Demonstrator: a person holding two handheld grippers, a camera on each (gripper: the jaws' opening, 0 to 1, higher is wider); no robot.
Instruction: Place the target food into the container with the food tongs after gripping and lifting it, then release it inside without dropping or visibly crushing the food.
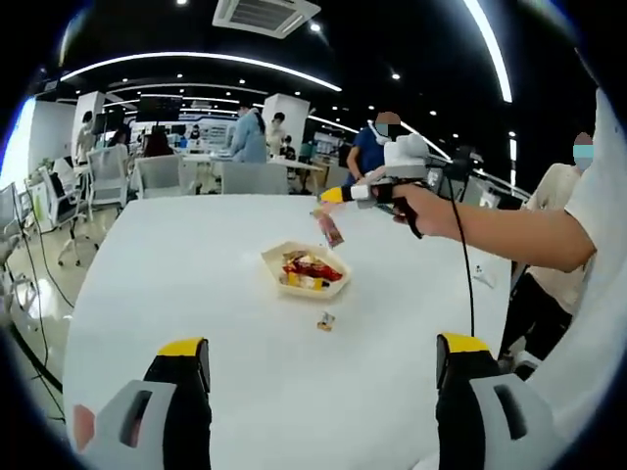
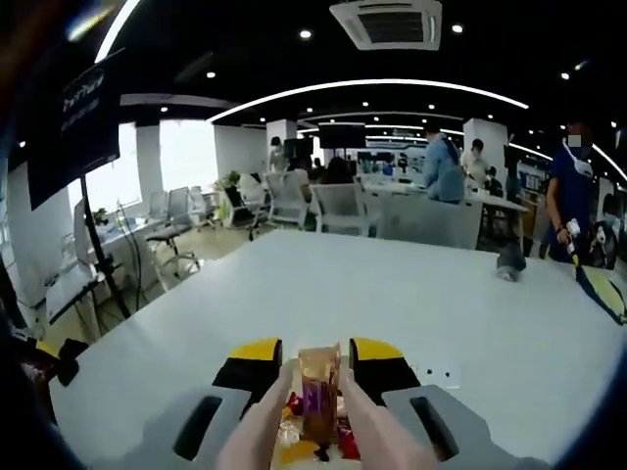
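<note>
The right claw [image 2: 315, 364] squeezes tongs [image 2: 309, 431] shut on a snack packet [image 2: 317, 392], lifted above the container [image 1: 306, 270]. Release is left. The left claw [image 1: 323, 354] gapes wide, holding nothing.

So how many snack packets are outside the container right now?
2: one packet held in the right tongs above the container, one loose packet on the table beside it. Others may be hidden.

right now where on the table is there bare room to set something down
Bare table on all sides of the tray, widest between it and the left gripper. Crowded only at the tray, with a loose snack beside it and the right gripper holding a packet above.
</note>
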